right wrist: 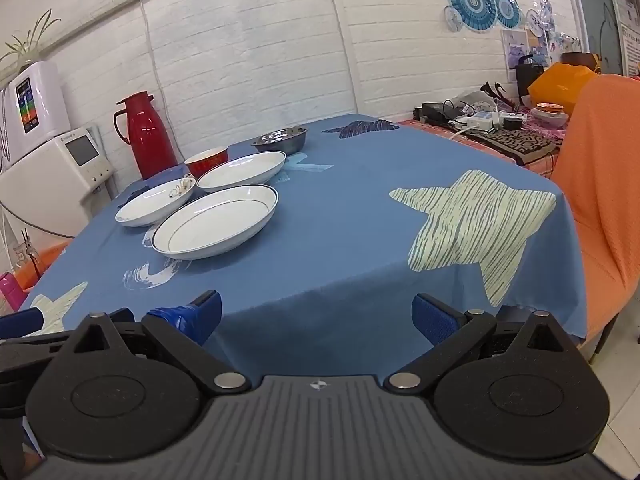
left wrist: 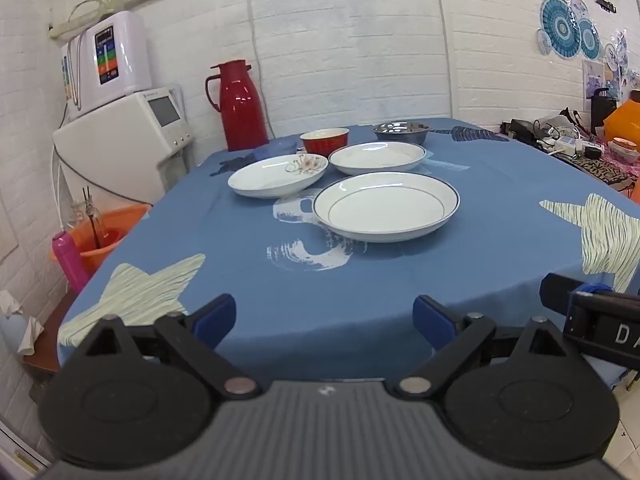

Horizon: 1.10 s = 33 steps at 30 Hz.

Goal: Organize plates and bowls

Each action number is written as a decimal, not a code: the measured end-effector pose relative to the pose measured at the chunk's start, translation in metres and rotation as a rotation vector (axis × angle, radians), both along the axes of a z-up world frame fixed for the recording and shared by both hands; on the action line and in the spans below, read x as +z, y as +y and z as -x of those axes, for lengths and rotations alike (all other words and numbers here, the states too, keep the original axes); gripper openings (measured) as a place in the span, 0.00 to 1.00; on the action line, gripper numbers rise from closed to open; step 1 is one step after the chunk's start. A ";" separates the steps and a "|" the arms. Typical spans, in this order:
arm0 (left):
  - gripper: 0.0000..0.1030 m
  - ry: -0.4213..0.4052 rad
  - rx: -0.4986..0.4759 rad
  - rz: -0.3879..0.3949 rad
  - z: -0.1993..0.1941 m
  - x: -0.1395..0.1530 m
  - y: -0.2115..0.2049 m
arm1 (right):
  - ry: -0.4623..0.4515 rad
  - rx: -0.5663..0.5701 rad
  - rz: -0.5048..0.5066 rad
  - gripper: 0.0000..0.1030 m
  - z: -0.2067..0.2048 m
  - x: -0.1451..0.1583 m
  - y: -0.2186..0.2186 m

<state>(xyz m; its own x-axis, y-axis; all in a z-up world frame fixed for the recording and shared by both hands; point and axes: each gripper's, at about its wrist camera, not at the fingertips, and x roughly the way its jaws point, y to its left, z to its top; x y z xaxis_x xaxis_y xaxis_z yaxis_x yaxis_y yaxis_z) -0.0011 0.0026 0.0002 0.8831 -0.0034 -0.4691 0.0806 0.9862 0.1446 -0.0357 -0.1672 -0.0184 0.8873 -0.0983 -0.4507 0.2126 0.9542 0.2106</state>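
Both the left gripper (left wrist: 324, 320) and the right gripper (right wrist: 318, 314) are wide open and hold nothing. Three white plates (left wrist: 386, 206) and two bowls (left wrist: 325, 140) sit far back on the blue surface (left wrist: 320, 280). They look hard, smooth and easy to break, so pinch each one by its rim.

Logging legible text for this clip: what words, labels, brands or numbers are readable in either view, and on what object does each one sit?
"DA": white letters on the black body of the right tool, cut off by the frame edge in the left wrist view.
Small brand line above the screen of the white machine: too small to read.
Coloured panel on the white wall unit: blurred, unreadable.
Black sign high on the wall: blurred.
Posters at far right: illegible.
Dishes and red thermos: no text seen.
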 end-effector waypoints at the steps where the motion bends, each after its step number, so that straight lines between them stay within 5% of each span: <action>1: 0.92 0.002 0.000 0.001 -0.001 0.000 0.000 | -0.008 0.009 0.008 0.87 0.003 0.004 0.007; 33: 0.92 0.004 0.010 0.007 -0.001 -0.004 0.004 | 0.002 0.020 0.009 0.87 -0.001 -0.004 0.007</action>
